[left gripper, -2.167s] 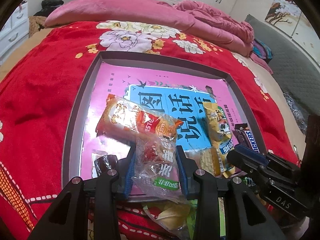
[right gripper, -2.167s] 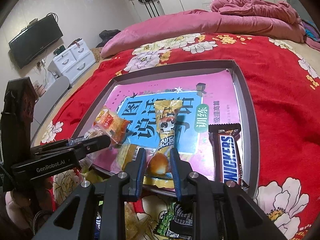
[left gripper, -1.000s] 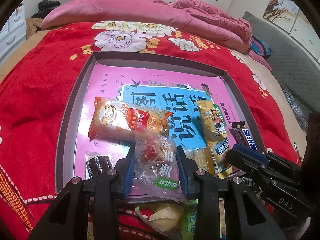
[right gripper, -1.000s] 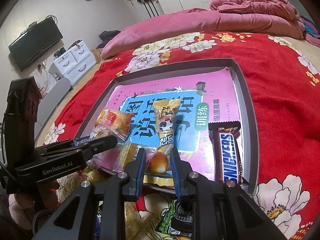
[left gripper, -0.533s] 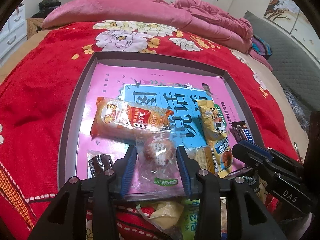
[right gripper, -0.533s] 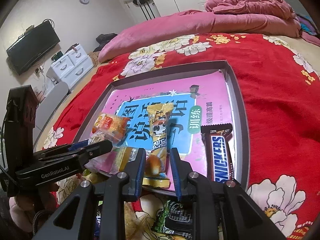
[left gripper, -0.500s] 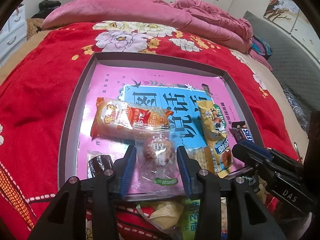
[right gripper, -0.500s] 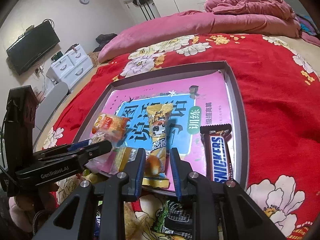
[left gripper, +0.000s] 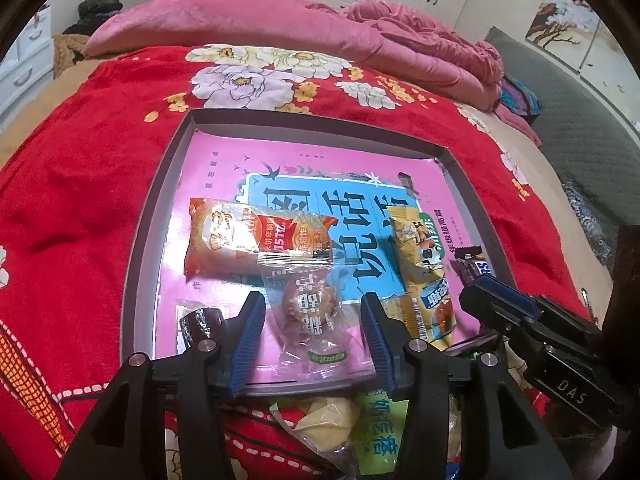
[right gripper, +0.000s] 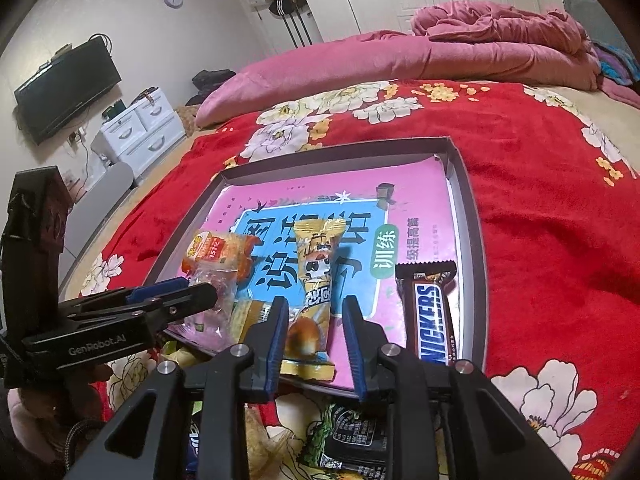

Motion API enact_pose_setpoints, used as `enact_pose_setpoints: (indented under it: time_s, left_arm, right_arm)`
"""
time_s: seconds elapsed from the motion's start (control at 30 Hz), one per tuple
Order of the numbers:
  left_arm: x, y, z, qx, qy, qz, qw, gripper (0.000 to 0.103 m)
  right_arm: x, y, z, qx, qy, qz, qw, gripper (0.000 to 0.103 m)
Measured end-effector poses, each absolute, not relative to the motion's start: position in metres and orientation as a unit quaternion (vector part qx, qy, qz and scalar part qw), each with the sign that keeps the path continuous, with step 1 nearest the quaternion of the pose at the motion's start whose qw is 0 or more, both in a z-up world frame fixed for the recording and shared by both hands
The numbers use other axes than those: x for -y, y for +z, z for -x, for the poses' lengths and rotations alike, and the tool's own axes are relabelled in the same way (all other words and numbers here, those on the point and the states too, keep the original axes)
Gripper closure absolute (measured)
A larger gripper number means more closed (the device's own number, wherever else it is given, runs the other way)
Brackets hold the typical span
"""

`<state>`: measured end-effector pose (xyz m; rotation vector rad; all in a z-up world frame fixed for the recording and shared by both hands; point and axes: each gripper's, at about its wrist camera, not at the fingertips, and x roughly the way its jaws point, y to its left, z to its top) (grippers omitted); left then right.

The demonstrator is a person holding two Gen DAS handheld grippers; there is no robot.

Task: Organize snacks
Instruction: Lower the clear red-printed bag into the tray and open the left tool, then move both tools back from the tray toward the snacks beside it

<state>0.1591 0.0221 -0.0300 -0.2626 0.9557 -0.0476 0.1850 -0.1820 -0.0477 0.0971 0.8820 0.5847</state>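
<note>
A grey tray (left gripper: 160, 184) lined with a pink and blue sheet lies on the red bed cover. In it lie an orange rice-cracker pack (left gripper: 256, 240), a clear-wrapped round snack (left gripper: 310, 316), a yellow snack pack (left gripper: 424, 268), a small dark candy (left gripper: 198, 320) and a Snickers bar (right gripper: 430, 312). My left gripper (left gripper: 312, 320) is open, its pads either side of the clear-wrapped snack, which rests on the tray. My right gripper (right gripper: 316, 322) is open around the lower end of the yellow pack (right gripper: 316, 280).
Several loose snack packs lie on the bed cover in front of the tray's near edge: a pale yellow one (left gripper: 326, 420), a green one (left gripper: 380, 432) and a dark one (right gripper: 352, 440). Pink pillows and a quilt (right gripper: 460, 52) lie beyond the tray.
My left gripper has opened and let the clear-wrapped snack down onto the tray. My right gripper has opened wider around the yellow pack and both have drawn back slightly.
</note>
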Motion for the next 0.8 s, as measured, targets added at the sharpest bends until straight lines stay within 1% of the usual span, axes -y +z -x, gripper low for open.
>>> enact_pose_setpoints:
  time_s: [0.13,0.2,0.23,0.27,0.37,0.53,0.6,0.67,0.8]
  left_arm:
    - [-0.023,-0.026,-0.157,-0.455,-0.022,0.126,0.881,0.051]
    - [-0.024,-0.025,-0.156,-0.454,-0.021,0.129,0.882,0.047]
    - [-0.024,-0.024,-0.155,-0.453,-0.02,0.13,0.882,0.041]
    - [-0.025,-0.023,-0.155,-0.452,-0.019,0.13,0.882,0.04]
    - [-0.026,-0.022,-0.153,-0.454,-0.016,0.129,0.882,0.04]
    - [-0.027,-0.021,-0.149,-0.457,-0.011,0.128,0.88,0.039]
    - [-0.026,-0.02,-0.147,-0.456,-0.01,0.124,0.881,0.038]
    - [-0.025,-0.018,-0.144,-0.455,-0.006,0.118,0.883,0.031]
    - [-0.024,-0.016,-0.143,-0.455,-0.006,0.116,0.883,0.03]
  right_arm:
    - [0.183,-0.046,-0.185,-0.417,0.277,-0.048,0.864,0.069]
    - [0.184,-0.046,-0.186,-0.415,0.276,-0.051,0.865,0.066]
    - [0.185,-0.045,-0.186,-0.415,0.277,-0.052,0.865,0.066]
    - [0.185,-0.045,-0.186,-0.414,0.277,-0.053,0.865,0.066]
    - [0.186,-0.043,-0.186,-0.411,0.276,-0.055,0.867,0.061]
    - [0.187,-0.04,-0.186,-0.402,0.279,-0.055,0.87,0.059]
    - [0.187,-0.037,-0.185,-0.396,0.279,-0.054,0.873,0.055]
    - [0.187,-0.035,-0.183,-0.389,0.281,-0.054,0.876,0.053]
    - [0.186,-0.03,-0.181,-0.378,0.283,-0.047,0.88,0.047]
